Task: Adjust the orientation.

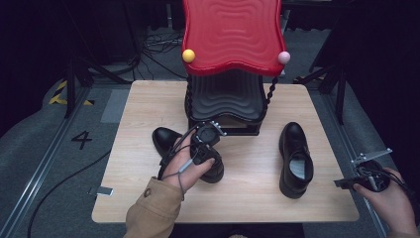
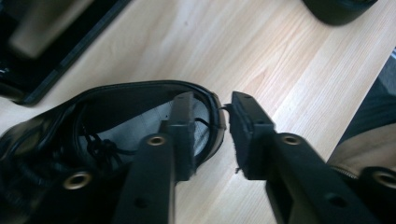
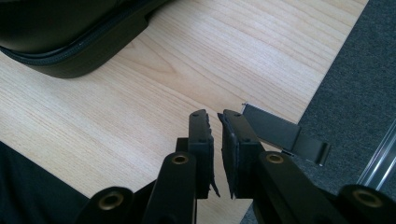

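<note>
Two black leather lace-up shoes lie on the wooden table (image 1: 148, 104). In the high view the left shoe (image 1: 163, 139) is under my left gripper (image 1: 207, 148), and the right shoe (image 1: 295, 158) lies apart with its toe away from me. My left gripper (image 2: 212, 100) stands open astride the heel rim of the left shoe (image 2: 116, 100), one jaw inside the opening and the other outside, just clear of the leather. My right gripper (image 1: 369, 173) is off the table's right edge. Its jaws (image 3: 214, 114) stand a narrow gap apart with nothing between them.
A black case (image 1: 225, 99) with a raised red wavy lid (image 1: 232, 34) stands at the back middle of the table. A dark metal bracket (image 3: 280, 133) juts from the table's edge by my right gripper. Grey floor and rails surround the table.
</note>
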`<action>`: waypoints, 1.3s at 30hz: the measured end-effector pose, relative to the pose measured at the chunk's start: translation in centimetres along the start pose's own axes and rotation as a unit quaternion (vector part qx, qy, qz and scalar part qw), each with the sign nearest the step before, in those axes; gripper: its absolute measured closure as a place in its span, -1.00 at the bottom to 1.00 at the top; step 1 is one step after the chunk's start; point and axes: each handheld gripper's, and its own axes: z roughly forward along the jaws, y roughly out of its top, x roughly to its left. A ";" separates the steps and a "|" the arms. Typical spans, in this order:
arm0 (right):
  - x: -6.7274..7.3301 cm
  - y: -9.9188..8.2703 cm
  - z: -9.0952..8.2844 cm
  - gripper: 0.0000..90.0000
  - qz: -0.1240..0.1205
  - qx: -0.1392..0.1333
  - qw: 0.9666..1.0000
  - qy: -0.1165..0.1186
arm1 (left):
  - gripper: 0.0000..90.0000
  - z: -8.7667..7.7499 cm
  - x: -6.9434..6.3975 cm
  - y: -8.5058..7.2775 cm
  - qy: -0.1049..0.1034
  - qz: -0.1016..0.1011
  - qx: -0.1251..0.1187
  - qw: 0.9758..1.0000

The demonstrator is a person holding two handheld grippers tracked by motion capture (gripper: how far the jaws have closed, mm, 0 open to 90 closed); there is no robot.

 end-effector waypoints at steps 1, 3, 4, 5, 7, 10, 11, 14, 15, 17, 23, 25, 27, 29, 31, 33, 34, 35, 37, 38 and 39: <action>0.0 0.0 0.0 0.82 0.001 0.000 1.000 -0.001 | 0.50 0.6 0.0 0.2 -0.005 -0.003 0.011 1.000; 0.0 -0.1 0.0 0.82 0.003 0.002 1.000 0.001 | 0.47 1.1 0.0 0.3 -0.007 -0.010 0.020 1.000; 0.0 -0.2 0.0 0.82 0.005 0.002 1.000 0.000 | 0.45 1.4 0.2 0.4 -0.006 -0.008 0.021 1.000; -0.1 -0.2 0.0 0.82 0.004 0.001 1.000 -0.001 | 0.44 1.9 0.3 0.4 -0.006 -0.011 0.031 0.999; -0.1 -0.4 0.0 0.80 0.011 0.003 1.000 -0.001 | 0.39 2.5 0.3 0.4 -0.012 -0.018 0.046 0.999; -0.2 -0.4 0.0 0.80 0.006 0.001 1.000 -0.002 | 0.41 3.1 0.4 0.5 -0.019 -0.018 0.055 0.998; -0.1 -0.4 0.0 0.79 0.011 0.003 1.000 -0.002 | 0.46 3.5 0.4 0.5 -0.025 -0.015 0.062 0.998; 0.0 -0.3 0.1 0.77 0.004 0.006 1.000 0.000 | 0.65 3.9 0.4 0.6 -0.032 -0.004 0.063 0.997; 0.0 -0.3 0.2 0.77 0.006 0.006 1.000 0.000 | 0.67 3.9 0.3 0.6 -0.029 0.000 0.065 0.997; 0.0 -0.3 0.2 0.76 0.005 0.005 1.000 0.002 | 0.69 3.6 0.4 0.5 -0.032 0.004 0.062 0.998; 0.0 0.0 0.3 0.76 0.001 0.004 1.000 0.002 | 0.74 2.6 0.1 -0.1 -0.034 0.011 0.077 0.996; 0.0 0.3 0.3 0.76 -0.004 0.002 1.000 0.004 | 0.74 1.9 -0.1 -0.7 -0.035 0.016 0.089 0.995; 0.1 0.7 0.4 0.76 -0.006 0.002 1.000 0.005 | 0.74 1.5 -0.2 -1.2 -0.038 0.018 0.098 0.994; 0.1 0.9 0.5 0.76 -0.007 0.001 1.000 0.006 | 0.74 1.2 -0.2 -1.7 -0.043 0.019 0.106 0.993; 0.3 1.8 0.7 0.76 -0.016 -0.002 1.000 0.010 | 0.74 0.7 -0.3 -2.5 -0.048 0.018 0.115 0.992; 0.4 2.2 0.8 0.76 -0.019 -0.004 1.000 0.013 | 0.73 0.4 -0.5 -3.1 -0.047 0.023 0.126 0.991; 0.4 2.5 0.9 0.76 -0.024 -0.006 1.000 0.015 | 0.72 0.4 -0.5 -3.1 -0.047 0.023 0.126 0.991; 0.4 2.5 0.9 0.76 -0.024 -0.006 1.000 0.015 | 0.72 0.3 -0.6 -3.4 -0.046 0.023 0.132 0.990; 0.4 3.1 1.0 0.76 -0.029 -0.009 0.999 0.018 | 0.71 0.2 -0.7 -4.1 -0.049 0.020 0.146 0.988; 0.5 3.3 1.1 0.76 -0.031 -0.010 0.999 0.018 | 0.71 0.2 -0.8 -4.4 -0.048 0.017 0.152 0.987; 0.5 3.6 1.2 0.76 -0.033 -0.010 0.999 0.021 | 0.70 0.1 -0.8 -4.6 -0.049 0.017 0.155 0.987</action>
